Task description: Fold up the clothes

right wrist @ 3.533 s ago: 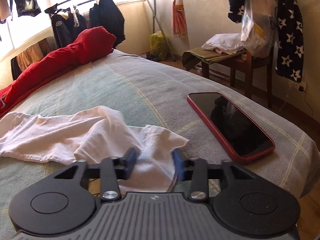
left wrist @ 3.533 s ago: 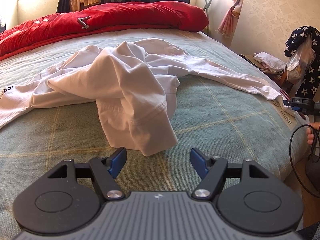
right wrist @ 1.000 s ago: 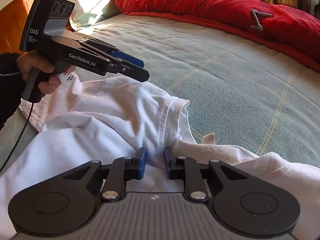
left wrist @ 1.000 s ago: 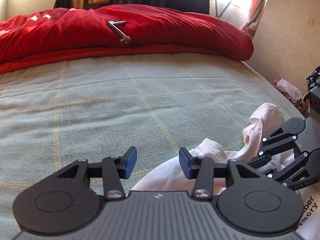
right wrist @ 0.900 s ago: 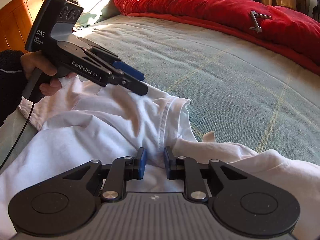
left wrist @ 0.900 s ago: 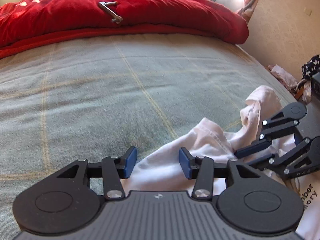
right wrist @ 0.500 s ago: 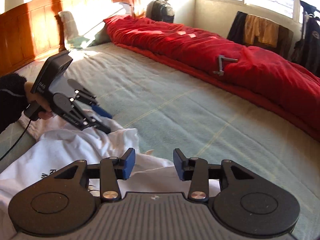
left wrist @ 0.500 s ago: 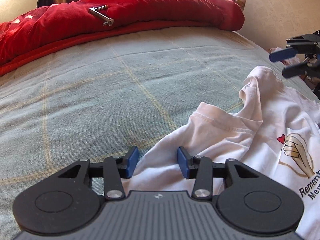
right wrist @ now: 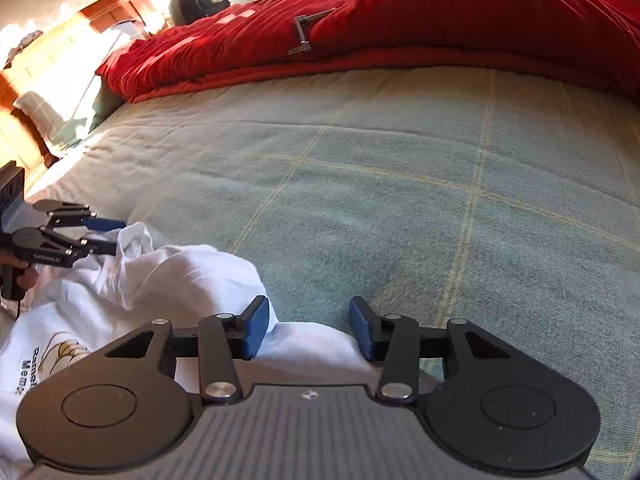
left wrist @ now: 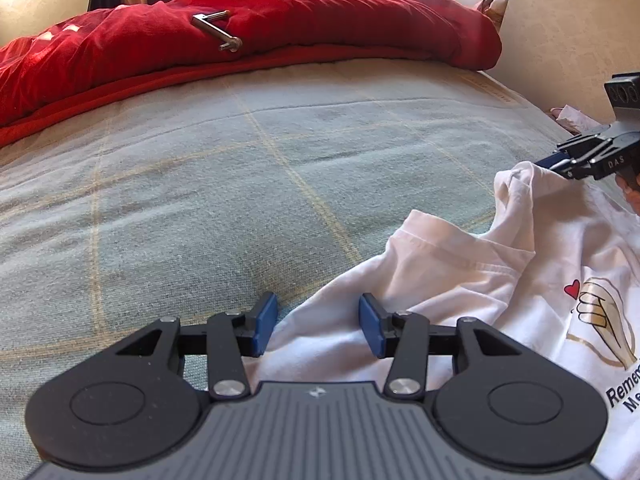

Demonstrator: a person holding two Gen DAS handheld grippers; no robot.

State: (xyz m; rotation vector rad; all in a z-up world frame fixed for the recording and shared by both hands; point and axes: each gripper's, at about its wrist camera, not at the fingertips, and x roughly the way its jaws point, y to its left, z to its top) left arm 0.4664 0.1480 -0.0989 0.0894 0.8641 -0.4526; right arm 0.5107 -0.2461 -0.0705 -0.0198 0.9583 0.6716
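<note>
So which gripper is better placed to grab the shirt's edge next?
Probably the left gripper: it's open with the white T-shirt hem between its fingers. The right gripper, also open, mostly faces bare blanket.

Left gripper [left wrist: 318, 328], right gripper [right wrist: 305, 330]: black linkages, blue pads, silver screws, ribbed grey housing

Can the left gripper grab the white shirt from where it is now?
Probably yes. The left gripper is open, and an edge of the white shirt already lies between its blue fingers on the green blanket. Nothing appears to block it; closing should pinch the cloth.
</note>
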